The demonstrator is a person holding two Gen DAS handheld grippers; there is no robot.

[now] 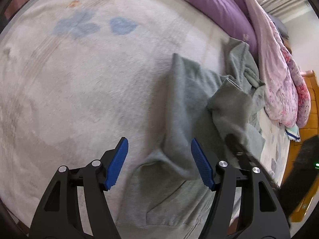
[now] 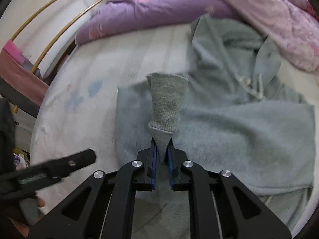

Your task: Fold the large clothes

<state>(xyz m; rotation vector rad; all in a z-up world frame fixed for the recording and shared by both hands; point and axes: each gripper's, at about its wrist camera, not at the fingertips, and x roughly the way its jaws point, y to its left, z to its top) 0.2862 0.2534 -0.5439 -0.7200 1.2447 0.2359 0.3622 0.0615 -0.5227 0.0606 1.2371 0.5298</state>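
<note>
A grey hoodie (image 2: pixel 239 123) lies spread on a white bed sheet (image 1: pixel 79 89), hood toward the purple quilt. My right gripper (image 2: pixel 162 149) is shut on the hoodie's sleeve just behind the ribbed cuff (image 2: pixel 166 101), and holds it above the hoodie's body. In the left wrist view the hoodie (image 1: pixel 185 103) lies folded along its left edge, with the lifted cuff (image 1: pixel 229 97) at the right. My left gripper (image 1: pixel 159 159) is open and empty above the hoodie's lower part, near the pocket (image 1: pixel 165 191). The left gripper also shows blurred in the right wrist view (image 2: pixel 59 167).
A purple quilt (image 2: pixel 151 10) and a pink floral quilt (image 1: pixel 279 69) are heaped along the bed's far side. The sheet has blue prints (image 1: pixel 95 24). A wooden bed frame (image 1: pixel 311 109) stands at the right. Bare sheet stretches to the left of the hoodie.
</note>
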